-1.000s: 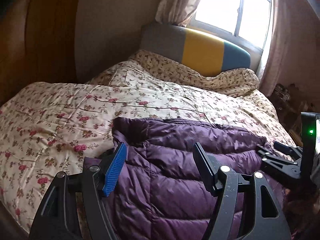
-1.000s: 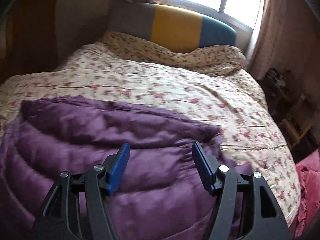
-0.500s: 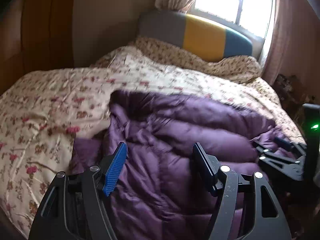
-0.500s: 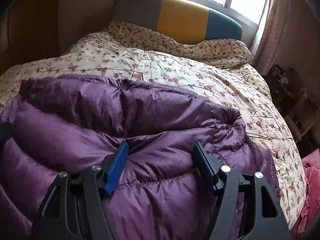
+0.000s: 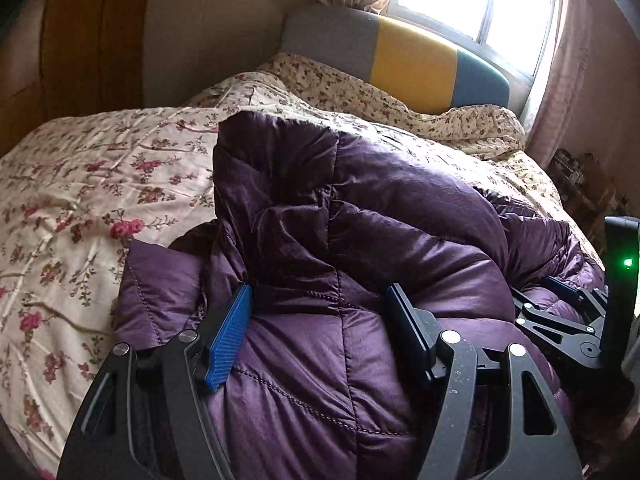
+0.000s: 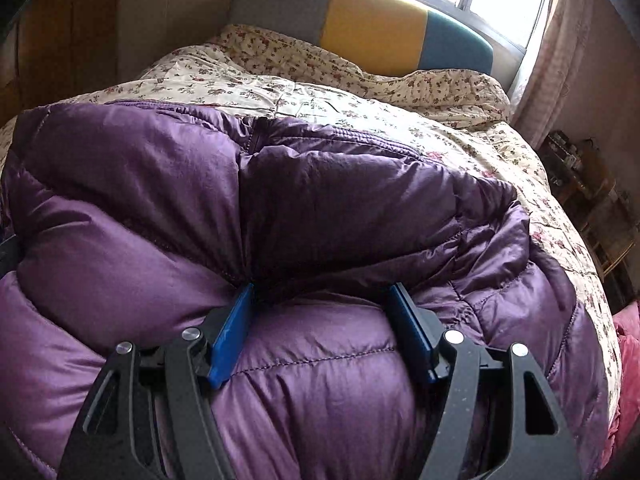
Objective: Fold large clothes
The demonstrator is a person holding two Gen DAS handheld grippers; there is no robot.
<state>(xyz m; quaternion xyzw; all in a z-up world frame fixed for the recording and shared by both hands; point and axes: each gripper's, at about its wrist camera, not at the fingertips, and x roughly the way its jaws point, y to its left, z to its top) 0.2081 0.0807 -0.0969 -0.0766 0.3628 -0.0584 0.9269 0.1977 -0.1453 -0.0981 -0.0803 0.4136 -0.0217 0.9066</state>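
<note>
A bulky purple quilted down jacket [image 5: 352, 240] lies bunched on the flowered bed quilt [image 5: 80, 184]. My left gripper [image 5: 320, 312] is open, its blue-padded fingers wide apart and pressed into the jacket's puffy fabric near its left side. My right gripper [image 6: 324, 308] is also open, fingers spread and pushed into the jacket [image 6: 280, 208] further right. The right gripper also shows at the right edge of the left wrist view [image 5: 568, 308], low against the jacket. A folded layer of the jacket stands up beyond both grippers.
The bed quilt [image 6: 400, 112] runs to a grey, yellow and teal headboard [image 6: 372, 24] under a bright window. A wooden wardrobe [image 5: 80, 40] stands left. Cluttered shelves [image 6: 592, 184] and a pink cloth [image 6: 628, 368] lie at the right bedside.
Both grippers have moved down and forward into the jacket. The jacket has bunched up and now rises higher ahead of the fingers. Both grippers stay open.
</note>
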